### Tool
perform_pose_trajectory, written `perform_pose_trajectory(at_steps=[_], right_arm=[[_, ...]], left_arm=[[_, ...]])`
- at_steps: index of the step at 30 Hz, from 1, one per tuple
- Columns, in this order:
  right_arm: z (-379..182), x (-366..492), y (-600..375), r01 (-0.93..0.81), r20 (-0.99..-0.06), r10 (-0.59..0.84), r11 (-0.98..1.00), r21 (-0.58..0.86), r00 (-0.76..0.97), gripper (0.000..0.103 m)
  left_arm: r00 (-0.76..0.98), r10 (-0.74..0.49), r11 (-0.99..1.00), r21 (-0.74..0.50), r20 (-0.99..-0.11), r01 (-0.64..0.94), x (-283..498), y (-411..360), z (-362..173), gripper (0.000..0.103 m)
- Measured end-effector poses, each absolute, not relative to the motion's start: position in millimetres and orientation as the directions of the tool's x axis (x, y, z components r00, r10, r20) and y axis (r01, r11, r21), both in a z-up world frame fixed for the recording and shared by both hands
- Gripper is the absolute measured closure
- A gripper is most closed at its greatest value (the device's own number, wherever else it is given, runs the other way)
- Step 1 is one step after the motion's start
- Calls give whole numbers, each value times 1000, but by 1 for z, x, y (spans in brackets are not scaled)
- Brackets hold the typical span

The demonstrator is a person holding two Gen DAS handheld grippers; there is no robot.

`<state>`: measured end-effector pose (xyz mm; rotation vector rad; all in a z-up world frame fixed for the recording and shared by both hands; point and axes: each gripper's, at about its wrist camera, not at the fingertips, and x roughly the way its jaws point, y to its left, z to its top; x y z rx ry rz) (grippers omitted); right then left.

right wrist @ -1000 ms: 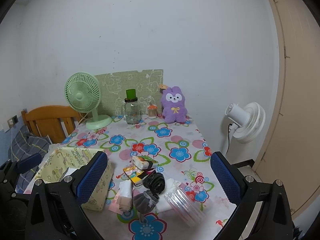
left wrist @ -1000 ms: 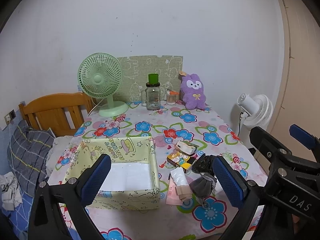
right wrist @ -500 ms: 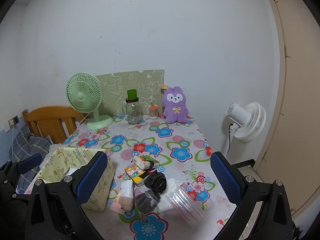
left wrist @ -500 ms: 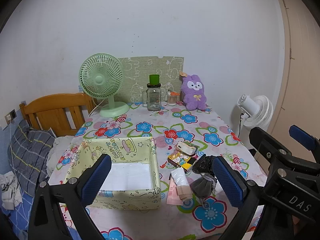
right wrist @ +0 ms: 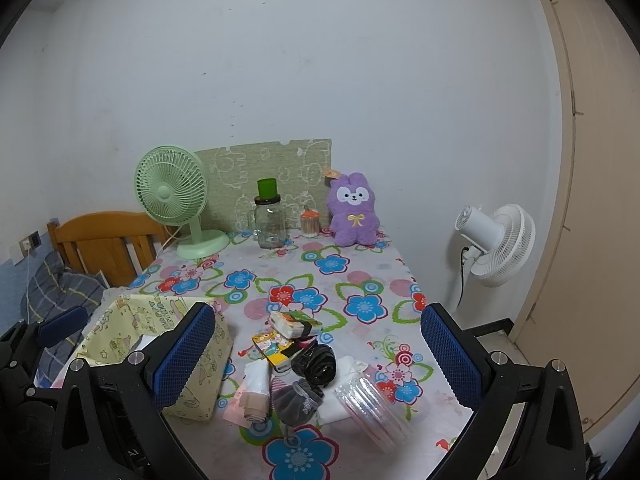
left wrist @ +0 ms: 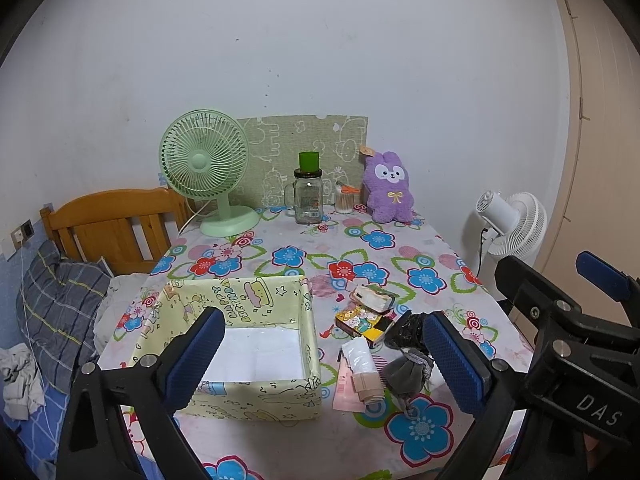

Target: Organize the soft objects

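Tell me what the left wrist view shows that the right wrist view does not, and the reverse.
Only the left wrist view shows the white bottom inside the yellow box and the right gripper's frame at its right edge. Only the right wrist view shows the clear ribbed plastic container and the left gripper's blue finger at its left edge. Both share the purple plush rabbit, the green fan, the grey cloth piece, and both grippers open.
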<state>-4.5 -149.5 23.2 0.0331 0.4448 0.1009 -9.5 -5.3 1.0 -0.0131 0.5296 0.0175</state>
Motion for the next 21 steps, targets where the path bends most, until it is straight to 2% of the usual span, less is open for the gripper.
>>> perform_pose_trajectory(at_steps=[21], right_arm=[[24,-3,-150,-103,-430,117,993,56,895,0]], left_arm=[[866,10,1000,-5,-500,-14,-8,-9,4,4]])
